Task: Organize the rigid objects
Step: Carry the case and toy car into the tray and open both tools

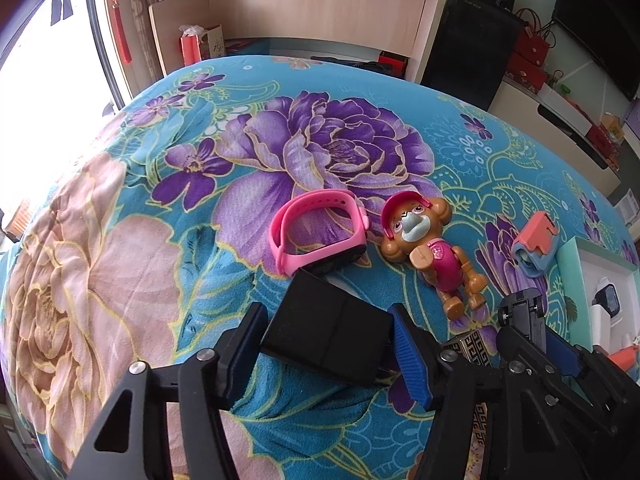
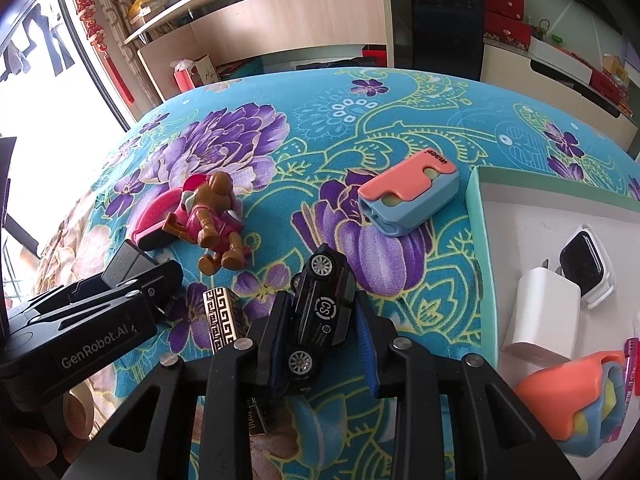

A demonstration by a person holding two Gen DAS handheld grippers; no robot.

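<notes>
My left gripper [image 1: 328, 344] is shut on a black charger block [image 1: 330, 326], held just above the floral bedspread. My right gripper [image 2: 324, 340] is shut on a black toy car [image 2: 320, 316], which also shows in the left wrist view [image 1: 522, 314]. A pink watch [image 1: 316, 232] and a brown toy dog in a pink suit [image 1: 428, 248] lie just beyond the charger. A pink-and-blue case [image 2: 408, 200] lies ahead of the car. A white tray [image 2: 532, 216] at the right holds a white plug [image 2: 540, 316] and a smartwatch [image 2: 584, 270].
A patterned gold-and-black lighter [image 2: 222, 320] lies between the grippers. An orange-and-blue case [image 2: 576, 396] sits in the tray's near corner. A wooden headboard shelf [image 1: 304, 8] and a black cabinet [image 1: 468, 52] stand past the bed. A window [image 1: 48, 80] is at the left.
</notes>
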